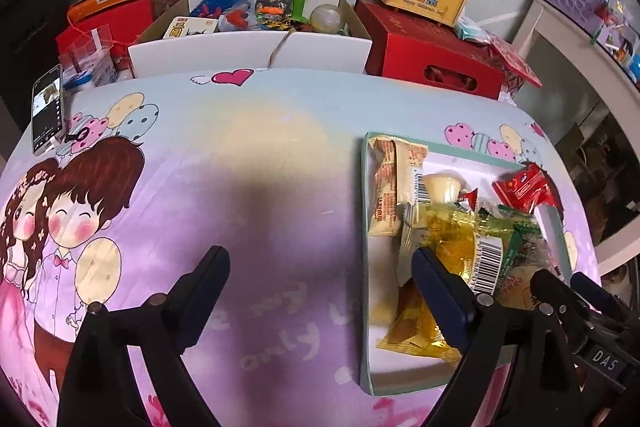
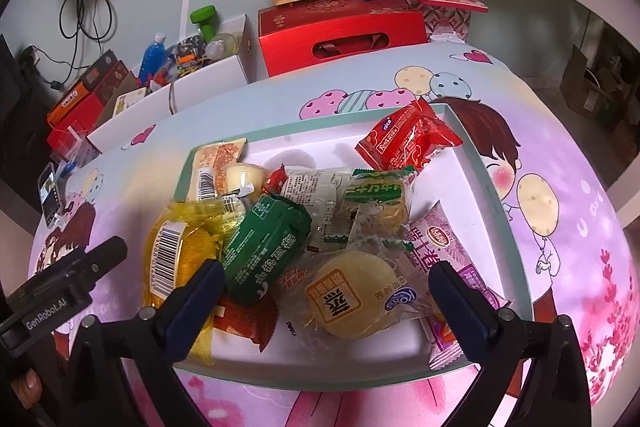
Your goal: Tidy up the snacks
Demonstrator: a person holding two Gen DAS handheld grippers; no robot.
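**Hovering open over a crowded snack tray**

Standing wide apart at the right gripper, gripping nothing, straddling the round pastry in clear wrap. Spreading just as emptily at the left gripper, poised over bare tablecloth, its right finger overlapping the yellow packet at the tray's near-left side. Lying heaped and overlapping inside the shallow white tray: green packet, purple packet, red packet leaning against the far corner.

Likely risking a double pick: closing here and pinching loose film of neighbouring wrappers along with the pastry. Possibly crushing the soft pastry if squeezing hard. Probably dragging the light tray across the cloth, or tipping the red packet over the rim.
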